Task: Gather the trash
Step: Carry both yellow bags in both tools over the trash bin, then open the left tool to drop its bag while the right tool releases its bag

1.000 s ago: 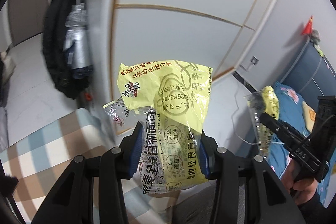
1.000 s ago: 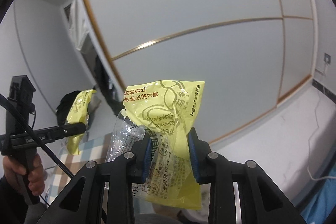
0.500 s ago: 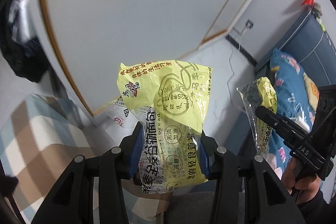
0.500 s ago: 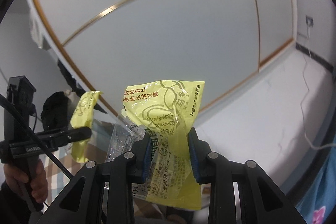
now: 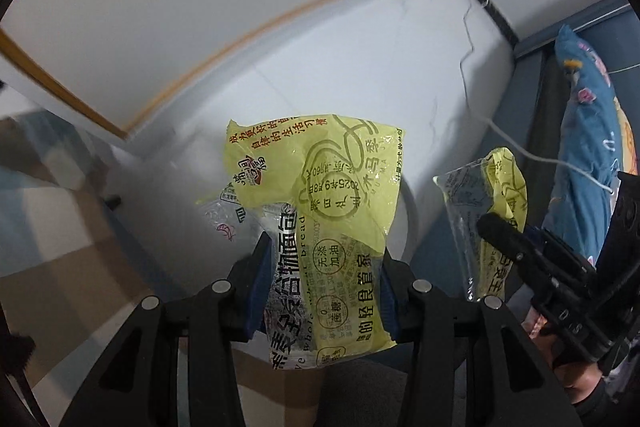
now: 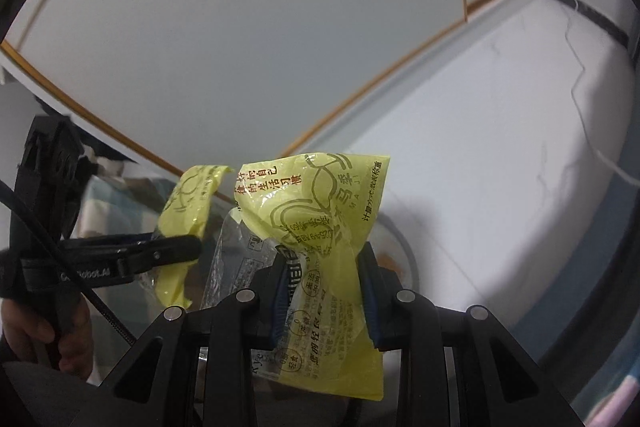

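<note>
- While the left claw (image 5: 322, 291) pinches a yellow bread wrapper (image 5: 320, 211), the left wrist view has white floor (image 5: 360, 75), a white cable (image 5: 472, 67) and blue bedding (image 5: 584, 155) behind
- Right wrist view: the right claw (image 6: 326, 293) clamps a second yellow wrapper (image 6: 320, 211); a round bin rim (image 6: 404, 247) peeks out behind it

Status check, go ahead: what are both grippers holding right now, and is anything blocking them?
Left gripper shut on a yellow bread wrapper. Right gripper shut on a second yellow wrapper. White floor ahead, nothing blocking.
</note>
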